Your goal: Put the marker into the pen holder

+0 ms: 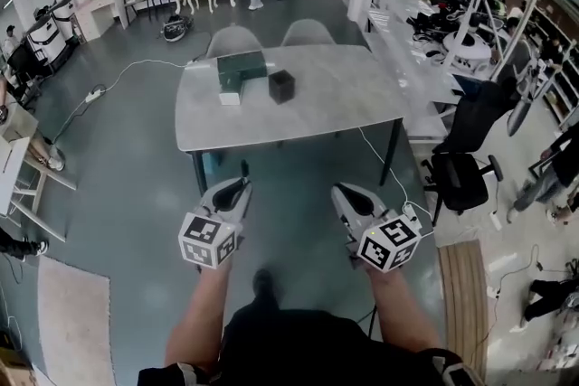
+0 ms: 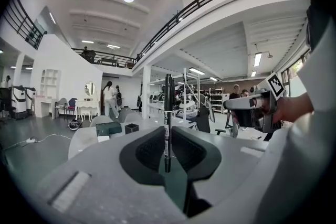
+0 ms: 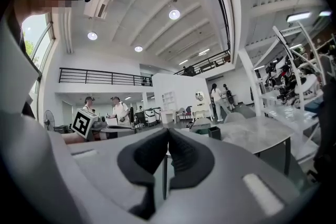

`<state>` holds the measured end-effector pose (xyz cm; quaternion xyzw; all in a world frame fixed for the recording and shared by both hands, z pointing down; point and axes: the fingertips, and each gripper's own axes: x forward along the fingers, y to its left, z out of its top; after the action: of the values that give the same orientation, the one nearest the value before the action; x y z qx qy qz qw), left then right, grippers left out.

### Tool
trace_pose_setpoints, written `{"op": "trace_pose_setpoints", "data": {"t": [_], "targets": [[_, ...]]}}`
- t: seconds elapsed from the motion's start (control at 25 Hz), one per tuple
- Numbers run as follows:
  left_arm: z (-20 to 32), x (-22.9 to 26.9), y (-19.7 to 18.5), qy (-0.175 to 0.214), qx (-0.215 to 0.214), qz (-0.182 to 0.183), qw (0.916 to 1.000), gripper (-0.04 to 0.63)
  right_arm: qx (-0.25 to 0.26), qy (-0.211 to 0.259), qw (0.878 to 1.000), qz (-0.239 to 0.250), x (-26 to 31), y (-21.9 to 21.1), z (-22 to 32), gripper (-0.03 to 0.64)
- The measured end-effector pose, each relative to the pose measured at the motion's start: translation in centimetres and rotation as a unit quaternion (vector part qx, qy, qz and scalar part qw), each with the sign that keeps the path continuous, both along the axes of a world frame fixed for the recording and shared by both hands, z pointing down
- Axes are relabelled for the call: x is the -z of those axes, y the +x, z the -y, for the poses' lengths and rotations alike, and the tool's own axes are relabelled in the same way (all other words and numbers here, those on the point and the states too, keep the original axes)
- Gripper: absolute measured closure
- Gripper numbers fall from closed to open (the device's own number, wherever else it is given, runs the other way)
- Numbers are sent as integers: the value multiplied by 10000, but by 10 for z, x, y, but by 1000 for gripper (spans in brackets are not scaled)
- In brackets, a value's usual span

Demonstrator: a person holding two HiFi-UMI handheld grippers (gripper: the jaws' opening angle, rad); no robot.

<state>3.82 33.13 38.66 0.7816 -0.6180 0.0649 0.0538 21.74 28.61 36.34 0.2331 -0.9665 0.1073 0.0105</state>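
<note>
A black marker [image 2: 168, 107] stands upright between the jaws of my left gripper [image 2: 167, 132], which is shut on it. In the head view its tip [image 1: 244, 168] sticks out ahead of the left gripper [image 1: 241, 187]. The pen holder [image 1: 281, 87], a small black cube, sits on the grey table [image 1: 335, 99], well ahead of both grippers. It shows small and far off in both gripper views [image 2: 132, 128] [image 3: 214, 132]. My right gripper [image 1: 343, 193] [image 3: 168, 131] is shut, its pads pressed together with nothing between them.
A dark green box [image 1: 240, 71] lies on the table left of the pen holder. Two grey chairs [image 1: 271, 39] stand behind the table, and a black office chair [image 1: 461, 176] to its right. A cable [image 1: 384, 167] hangs off the table's front right. People stand at the far back.
</note>
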Motion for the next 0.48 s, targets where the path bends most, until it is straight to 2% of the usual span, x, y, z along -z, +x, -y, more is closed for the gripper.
{"op": "trace_pose_setpoints", "data": {"t": [0.48], "targets": [[120,1,-131,115,-553,209,9982,548,-271,-212,9991,-263,-15,-142,106,614]]}}
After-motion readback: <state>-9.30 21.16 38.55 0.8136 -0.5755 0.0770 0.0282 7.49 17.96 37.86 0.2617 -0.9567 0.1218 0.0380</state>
